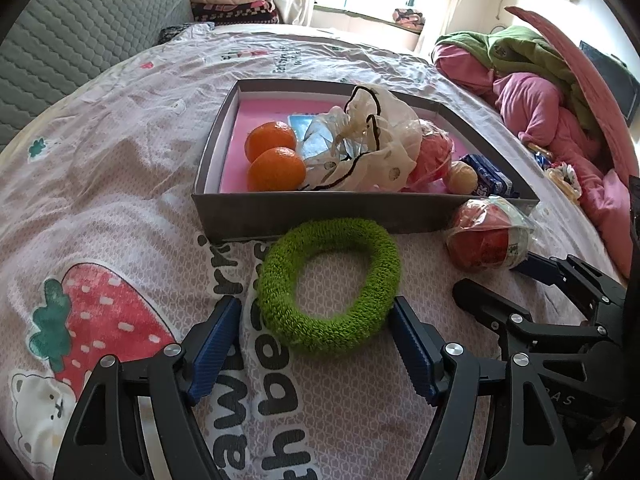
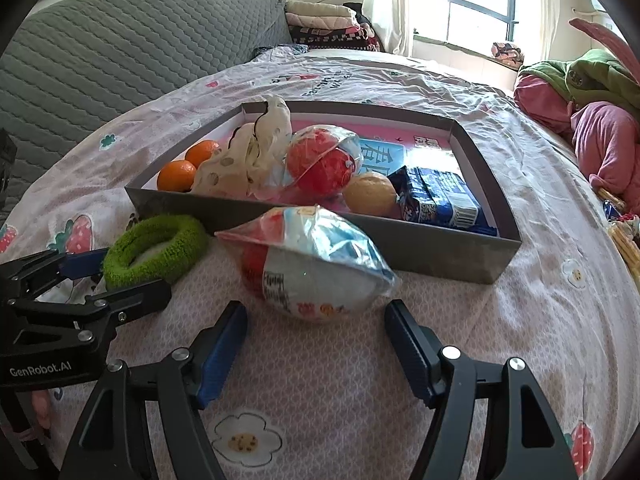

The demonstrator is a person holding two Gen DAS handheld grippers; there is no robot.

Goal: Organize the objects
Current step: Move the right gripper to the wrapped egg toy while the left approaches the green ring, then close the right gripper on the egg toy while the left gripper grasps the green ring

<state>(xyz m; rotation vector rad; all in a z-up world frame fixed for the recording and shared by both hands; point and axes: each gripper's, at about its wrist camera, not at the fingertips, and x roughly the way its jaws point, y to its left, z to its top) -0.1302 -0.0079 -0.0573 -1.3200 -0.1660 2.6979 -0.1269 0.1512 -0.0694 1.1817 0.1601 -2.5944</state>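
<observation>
A green knitted ring (image 1: 328, 284) lies on the strawberry-print bedspread just in front of a shallow grey box (image 1: 320, 212). My left gripper (image 1: 315, 304) is open and straddles the ring's near half; its right pad is at the ring's edge, its left pad apart. A red snack in a clear wrapper (image 2: 312, 264) lies before the box (image 2: 420, 248). My right gripper (image 2: 315, 308) is open, its tips on either side of the wrapper's near end without pressing on it. The box holds two oranges (image 1: 272, 156), a crumpled plastic bag (image 2: 248, 160), another wrapped red snack (image 2: 320, 160) and a blue packet (image 2: 440, 196).
A heap of pink and green clothes (image 1: 540, 92) lies at the bed's right side, with loose snacks (image 2: 624, 236) beside it. A grey quilted headboard (image 2: 120, 48) rises at the left, and folded blankets (image 2: 324, 20) are stacked at the back.
</observation>
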